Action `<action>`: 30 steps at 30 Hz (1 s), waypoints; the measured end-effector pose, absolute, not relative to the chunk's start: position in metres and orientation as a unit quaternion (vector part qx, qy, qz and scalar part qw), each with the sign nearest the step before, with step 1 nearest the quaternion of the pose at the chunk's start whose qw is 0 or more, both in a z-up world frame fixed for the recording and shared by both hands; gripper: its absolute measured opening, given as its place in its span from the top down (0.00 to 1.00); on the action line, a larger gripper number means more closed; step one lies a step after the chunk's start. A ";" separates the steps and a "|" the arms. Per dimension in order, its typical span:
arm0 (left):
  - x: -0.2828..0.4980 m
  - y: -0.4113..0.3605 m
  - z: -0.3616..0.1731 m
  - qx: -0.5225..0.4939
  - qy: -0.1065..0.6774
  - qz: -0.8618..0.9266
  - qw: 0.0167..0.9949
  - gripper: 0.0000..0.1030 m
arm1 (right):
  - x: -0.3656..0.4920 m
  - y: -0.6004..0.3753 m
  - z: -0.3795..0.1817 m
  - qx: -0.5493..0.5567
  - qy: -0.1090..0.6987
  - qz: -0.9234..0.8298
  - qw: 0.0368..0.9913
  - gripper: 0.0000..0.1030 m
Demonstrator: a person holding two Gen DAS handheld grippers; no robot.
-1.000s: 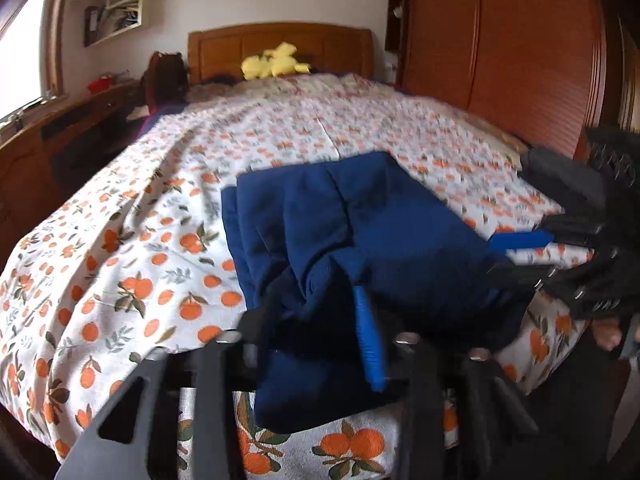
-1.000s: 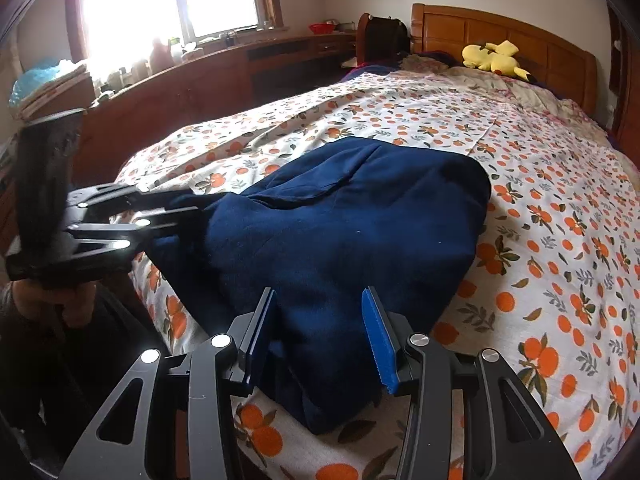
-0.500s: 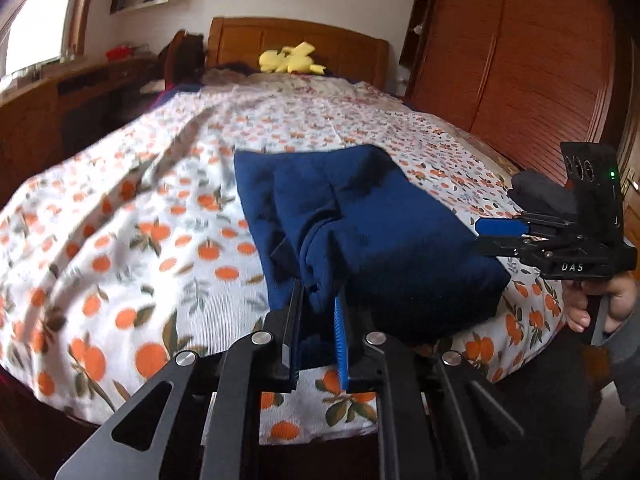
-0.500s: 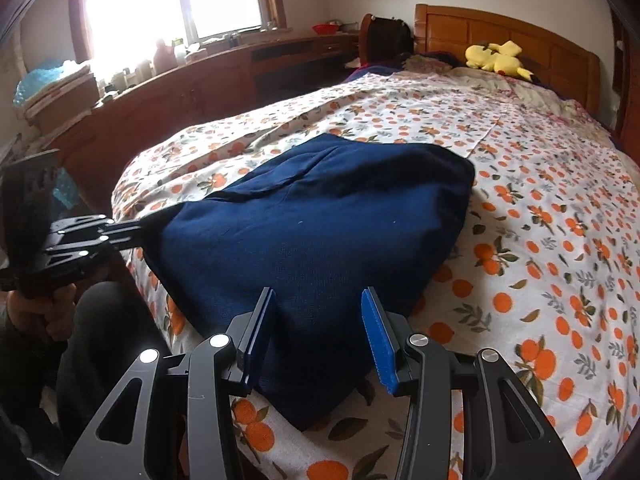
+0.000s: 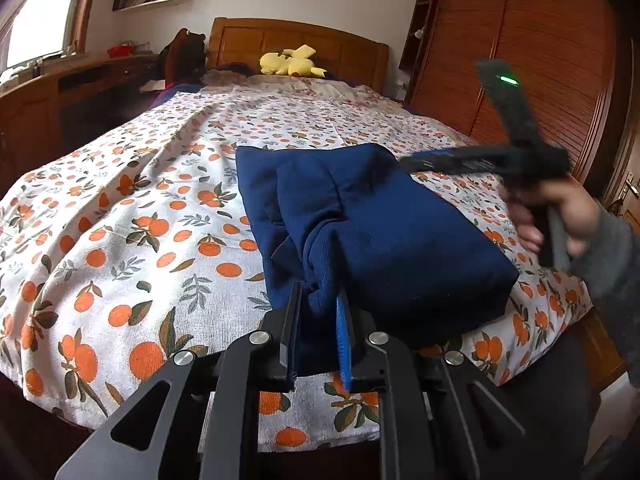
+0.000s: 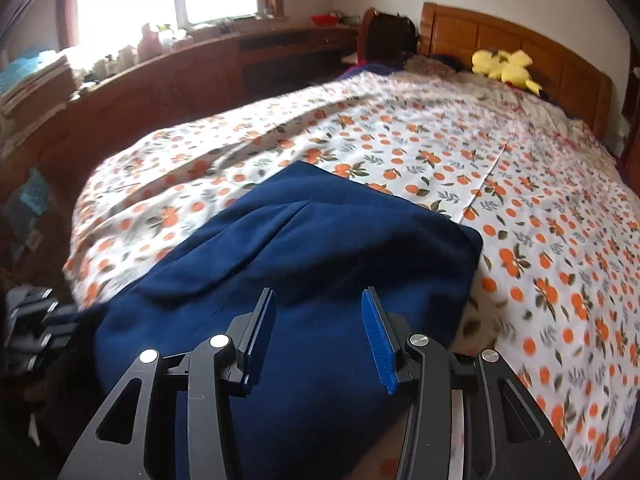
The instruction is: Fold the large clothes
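A folded navy garment (image 5: 400, 232) lies on the orange-print bedsheet (image 5: 120, 220) near the foot of the bed. My left gripper (image 5: 318, 294) is shut on a bunched fold at the garment's near edge, with cloth pinched between its pads. In the right wrist view the same garment (image 6: 320, 248) spreads under my right gripper (image 6: 318, 294), whose jaws stand open above it with nothing pressed between them. The left wrist view shows the right gripper (image 5: 416, 160) blurred over the garment's far right corner, held by a hand (image 5: 552, 216). The left gripper (image 6: 36, 320) shows at the right wrist view's left edge.
A yellow plush toy (image 5: 288, 65) lies by the wooden headboard (image 5: 320, 44). A tall wooden wardrobe (image 5: 540, 60) stands along the bed's right side. A long wooden desk (image 6: 160, 72) with clutter runs under the window. The bedsheet (image 6: 520, 200) spreads wide beyond the garment.
The left gripper's jaws narrowed onto the bunched fold and then kept still. The right gripper swung up and forward over the garment toward its far corner.
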State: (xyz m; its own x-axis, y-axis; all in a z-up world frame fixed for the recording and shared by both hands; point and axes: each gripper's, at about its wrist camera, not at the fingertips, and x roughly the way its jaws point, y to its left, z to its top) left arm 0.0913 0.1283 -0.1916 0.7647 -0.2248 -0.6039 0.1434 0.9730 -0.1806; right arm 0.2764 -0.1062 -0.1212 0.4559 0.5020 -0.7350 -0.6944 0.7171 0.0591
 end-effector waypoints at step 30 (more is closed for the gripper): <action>0.075 0.140 -0.197 -0.059 0.361 -0.060 0.929 0.39 | 0.386 -0.136 -0.171 -0.104 0.445 0.256 0.852 0.32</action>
State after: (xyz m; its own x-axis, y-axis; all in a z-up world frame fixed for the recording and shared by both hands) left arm 0.0745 0.1403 -0.1974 0.7324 -0.1544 -0.6631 0.0690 0.9858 -0.1534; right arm 0.3859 -0.1362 -0.1707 0.4730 0.3431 -0.8115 -0.5276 0.8480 0.0510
